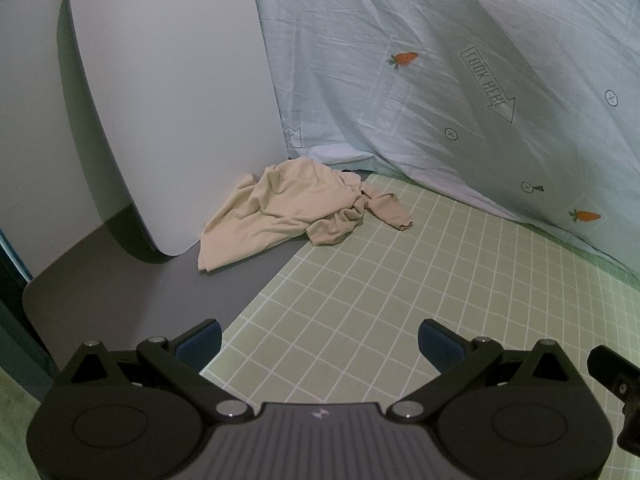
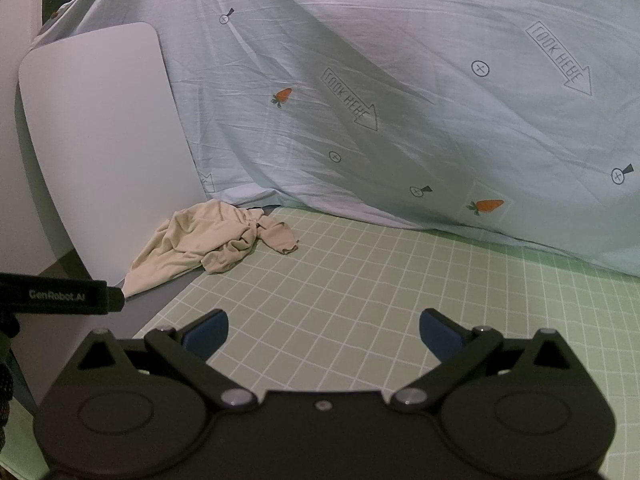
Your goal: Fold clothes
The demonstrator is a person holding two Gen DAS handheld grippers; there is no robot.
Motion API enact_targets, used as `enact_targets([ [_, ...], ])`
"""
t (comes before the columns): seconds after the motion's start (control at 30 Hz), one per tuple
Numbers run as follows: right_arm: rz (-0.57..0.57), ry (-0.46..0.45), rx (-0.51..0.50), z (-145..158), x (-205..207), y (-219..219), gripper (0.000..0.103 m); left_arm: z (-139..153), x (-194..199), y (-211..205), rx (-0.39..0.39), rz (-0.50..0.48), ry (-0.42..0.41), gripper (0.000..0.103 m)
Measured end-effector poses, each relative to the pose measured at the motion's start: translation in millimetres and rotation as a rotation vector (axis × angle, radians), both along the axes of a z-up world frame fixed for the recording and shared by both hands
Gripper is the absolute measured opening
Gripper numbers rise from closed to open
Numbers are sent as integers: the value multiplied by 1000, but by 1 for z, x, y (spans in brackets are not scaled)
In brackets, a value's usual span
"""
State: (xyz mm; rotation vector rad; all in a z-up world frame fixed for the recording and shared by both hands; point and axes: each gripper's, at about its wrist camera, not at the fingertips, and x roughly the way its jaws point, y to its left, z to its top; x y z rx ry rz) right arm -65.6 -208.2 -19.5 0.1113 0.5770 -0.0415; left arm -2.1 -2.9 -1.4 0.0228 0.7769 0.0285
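Far left: white board (image 1: 168, 112) propped upright, edge resting on the grey desk (image 1: 132, 280). Just right of it, crumpled beige garment (image 1: 280, 216) heaped at the back of the desk, touching the board's foot, lying half on bare grey surface and half on the green grid mat (image 1: 380, 300). Long axis running diagonally, from a flatter hem corner at near left toward the bunched far right; one sleeve (image 1: 390, 206) poking out rightward across the mat, cuff pointing right and slightly toward the camera. Behind and to the right, pale blue carrot-print sheet (image 1: 440, 80) hanging as a backdrop down to the mat's far edge.

Foreground: left gripper (image 1: 319, 342) and right gripper (image 2: 323, 332) both low over the mat, well apart from the garment, fingers (image 2: 208, 330) spread wide, nothing between them.

Likely trouble: a grab into the bunched middle, catching several layers and leaving the heap twisted instead of spread. Also possible: a reach too far left nudging the propped board, or a reach too deep snagging the sheet's lower edge along with the cloth. Garment's rear edge hidden among folds; collar position impossible to tell.
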Motion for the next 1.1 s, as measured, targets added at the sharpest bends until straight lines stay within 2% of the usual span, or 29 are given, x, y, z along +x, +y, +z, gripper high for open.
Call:
enact_targets([
  [1.1,-12,4,3,-1,-2,2,103,1,0,0,5,-1,4,103],
])
